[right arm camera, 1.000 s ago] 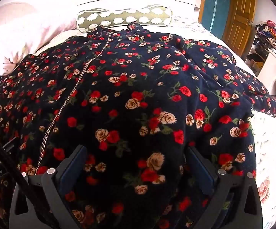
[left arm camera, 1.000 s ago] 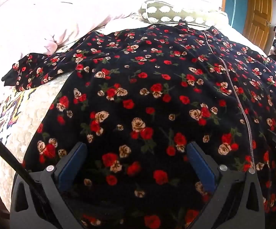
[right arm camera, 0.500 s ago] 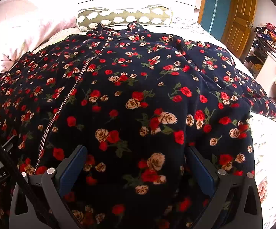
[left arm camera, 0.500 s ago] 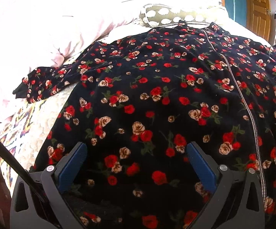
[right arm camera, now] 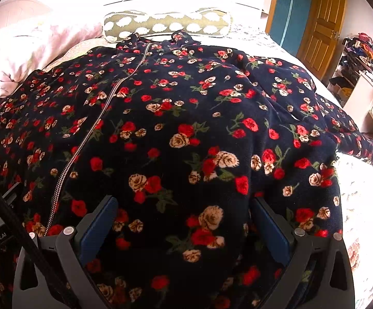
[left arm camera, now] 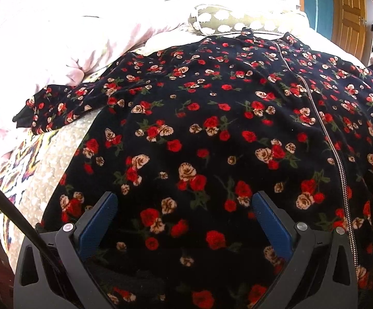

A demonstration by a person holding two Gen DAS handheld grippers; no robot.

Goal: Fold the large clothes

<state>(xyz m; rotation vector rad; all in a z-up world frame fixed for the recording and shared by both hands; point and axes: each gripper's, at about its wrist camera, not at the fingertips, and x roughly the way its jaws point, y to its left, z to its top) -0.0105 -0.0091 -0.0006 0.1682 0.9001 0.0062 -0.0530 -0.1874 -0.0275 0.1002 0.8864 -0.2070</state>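
A large black robe with red and cream roses (left arm camera: 212, 128) lies spread face up on the bed, collar at the far end, its zipper (left arm camera: 325, 134) running down the middle. It also fills the right wrist view (right arm camera: 186, 118), with the zipper (right arm camera: 93, 128) on the left. My left gripper (left arm camera: 185, 206) is open over the robe's near left part, fabric between its blue pads (left arm camera: 98, 219). My right gripper (right arm camera: 183, 211) is open over the near right part, fabric between its pads (right arm camera: 271, 226). One sleeve (left arm camera: 65, 103) lies out to the left, the other (right arm camera: 341, 128) to the right.
A green bolster pillow with white shapes (right arm camera: 168, 23) lies at the head of the bed. A pink duvet (left arm camera: 57, 51) is bunched at the left. A patterned quilt (left arm camera: 31, 164) covers the mattress. A wooden door (right arm camera: 323, 23) and cluttered shelves (right arm camera: 361, 72) stand at the right.
Both grippers have drawn back slightly toward the robe's near end, so more of the robe and its left sleeve shows. Both jaws stay open.
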